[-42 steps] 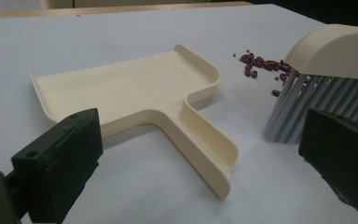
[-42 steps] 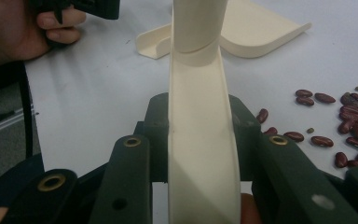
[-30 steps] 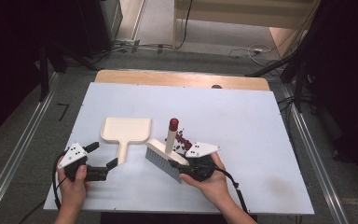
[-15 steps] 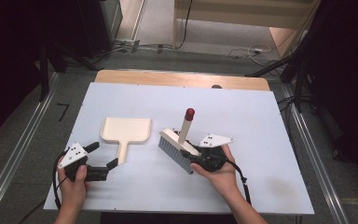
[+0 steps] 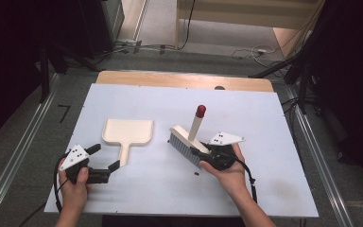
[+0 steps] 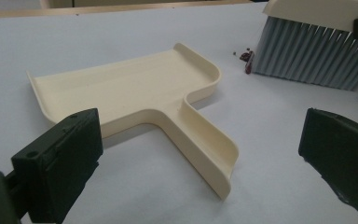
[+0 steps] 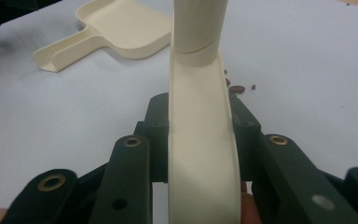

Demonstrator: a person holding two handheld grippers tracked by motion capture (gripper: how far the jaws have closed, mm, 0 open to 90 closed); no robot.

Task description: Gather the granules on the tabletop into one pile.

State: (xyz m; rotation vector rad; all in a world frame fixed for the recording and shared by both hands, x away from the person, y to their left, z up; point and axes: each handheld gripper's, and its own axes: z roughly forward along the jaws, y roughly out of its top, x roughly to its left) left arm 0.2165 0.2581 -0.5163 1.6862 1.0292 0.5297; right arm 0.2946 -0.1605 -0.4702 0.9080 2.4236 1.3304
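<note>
The white table (image 5: 264, 123) lies wide under me, its far wooden edge up at twelve o'clock. On it, toward nine o'clock from the middle, the cream dustpan (image 5: 127, 132) lies flat with its mouth pointing to twelve and its handle running down to six; in my left gripper view that dustpan (image 6: 135, 93) sits just ahead of my jaws, handle end nearest. Just right of the middle stands the brush (image 5: 185, 144), bristles down on the table, its cream handle rising toward one o'clock and ending in a dark red cap (image 5: 201, 111). My right gripper (image 5: 207, 155), at about five o'clock from the middle, has its jaws closed on the brush head; in my right gripper view the brush (image 7: 203, 140) is clamped between both pads. My left gripper (image 5: 105, 163), down at seven o'clock, stands with its jaws wide apart and nothing between them, just short of the dustpan's handle. Smallest of all, a few dark brown crumbs (image 7: 237, 88) lie on the table beside the bristles.
</note>
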